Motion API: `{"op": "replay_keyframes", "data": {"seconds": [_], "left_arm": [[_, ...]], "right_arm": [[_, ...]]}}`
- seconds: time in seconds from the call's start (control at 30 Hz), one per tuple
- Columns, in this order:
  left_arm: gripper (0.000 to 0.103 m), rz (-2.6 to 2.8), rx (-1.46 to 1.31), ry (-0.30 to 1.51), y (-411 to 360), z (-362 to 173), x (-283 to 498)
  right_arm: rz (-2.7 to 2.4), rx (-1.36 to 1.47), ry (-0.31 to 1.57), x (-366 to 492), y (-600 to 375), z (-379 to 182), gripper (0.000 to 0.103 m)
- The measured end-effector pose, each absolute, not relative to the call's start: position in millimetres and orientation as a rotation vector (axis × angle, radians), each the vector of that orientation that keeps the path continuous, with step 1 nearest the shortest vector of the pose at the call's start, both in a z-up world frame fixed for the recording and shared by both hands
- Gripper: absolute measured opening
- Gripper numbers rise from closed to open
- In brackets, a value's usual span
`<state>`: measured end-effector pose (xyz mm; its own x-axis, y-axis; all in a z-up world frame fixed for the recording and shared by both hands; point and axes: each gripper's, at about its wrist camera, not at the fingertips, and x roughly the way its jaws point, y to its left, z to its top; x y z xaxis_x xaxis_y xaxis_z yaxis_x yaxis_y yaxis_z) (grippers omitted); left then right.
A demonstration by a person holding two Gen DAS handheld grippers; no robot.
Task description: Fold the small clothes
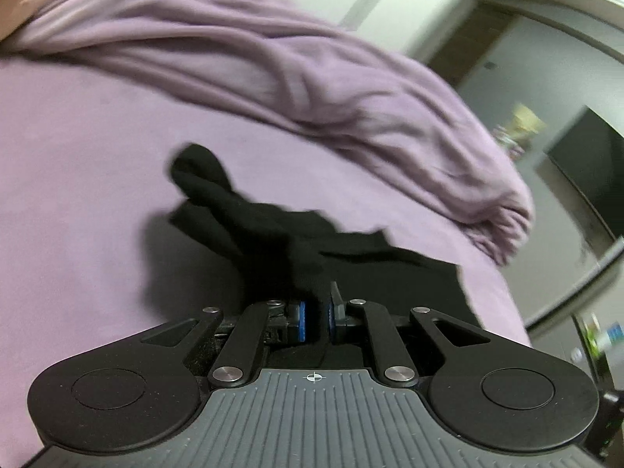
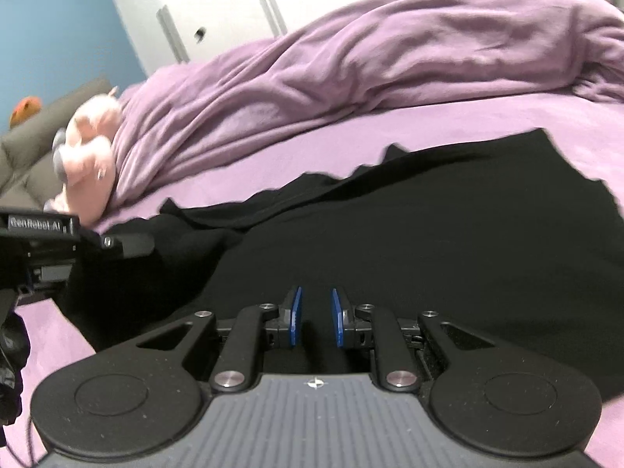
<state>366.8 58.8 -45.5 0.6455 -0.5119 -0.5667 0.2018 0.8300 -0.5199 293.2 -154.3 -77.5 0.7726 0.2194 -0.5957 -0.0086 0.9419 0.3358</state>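
A black garment [image 2: 390, 234] lies spread on a lilac bed sheet [image 2: 448, 124]. In the left wrist view my left gripper [image 1: 316, 312] is shut on a bunched fold of the black garment [image 1: 273, 234], which rises from the blue pads [image 1: 300, 319] and trails forward to a twisted end. In the right wrist view my right gripper [image 2: 316, 319] hovers low over the garment, its blue pads [image 2: 296, 316] a narrow gap apart with nothing seen between them. The left gripper's body [image 2: 58, 245] shows at the left edge of the right wrist view.
A rumpled lilac blanket [image 1: 312, 70] lies heaped across the bed behind the garment, also in the right wrist view [image 2: 351, 58]. A pink plush toy [image 2: 85, 156] sits at the bed's left end. The bed edge [image 1: 518, 312] drops off on the right, with furniture [image 1: 592, 171] beyond.
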Motion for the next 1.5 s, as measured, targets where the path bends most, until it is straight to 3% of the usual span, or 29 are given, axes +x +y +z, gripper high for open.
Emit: {"op": "replay_keyframes", "data": {"seconds": [0.23, 0.3, 0.33, 0.5, 0.57, 0.77, 0.9, 0.97, 1.07, 1.3, 1.37, 1.4, 1.5], "left_arm": [[0.013, -0.509, -0.296, 0.846, -51, -73, 369], [0.02, -0.484, -0.237, 0.882, -72, -88, 365], [0.028, -0.486, -0.221, 0.889, -78, -93, 361], [0.044, -0.521, -0.179, 0.844, -66, -75, 338], [0.055, -0.494, -0.17, 0.806, -49, -61, 324], [0.061, -0.305, -0.188, 0.716, 4, -49, 304], [0.059, -0.248, -0.223, 0.811, 12, -74, 311], [0.061, -0.301, -0.268, 0.875, 7, -89, 314], [0.063, -0.32, -0.272, 0.877, -1, -104, 312], [0.065, -0.292, -0.313, 0.859, 20, -90, 297], [0.076, -0.246, -0.323, 0.865, 29, -88, 294], [0.077, -0.221, -0.328, 0.88, 33, -89, 293], [0.078, -0.22, -0.328, 0.905, 34, -92, 295]], "right_arm": [[0.017, 0.465, 0.675, 253, -216, -82, 0.017], [0.003, 0.475, 0.678, 246, -228, -83, 0.017], [-0.007, 0.474, 0.681, 243, -234, -84, 0.017], [-0.018, 0.482, 0.683, 232, -255, -84, 0.017], [-0.014, 0.506, 0.68, 231, -258, -85, 0.017], [0.025, 0.6, 0.678, 236, -254, -87, 0.018], [0.094, 0.704, 0.685, 243, -246, -88, 0.032], [0.129, 0.746, 0.688, 248, -242, -89, 0.046], [0.158, 0.78, 0.723, 260, -239, -93, 0.053], [0.201, 0.807, 0.797, 283, -229, -101, 0.053], [0.209, 0.817, 0.803, 289, -226, -103, 0.053], [0.21, 0.826, 0.808, 293, -224, -105, 0.053], [0.223, 0.841, 0.838, 303, -216, -112, 0.037]]}}
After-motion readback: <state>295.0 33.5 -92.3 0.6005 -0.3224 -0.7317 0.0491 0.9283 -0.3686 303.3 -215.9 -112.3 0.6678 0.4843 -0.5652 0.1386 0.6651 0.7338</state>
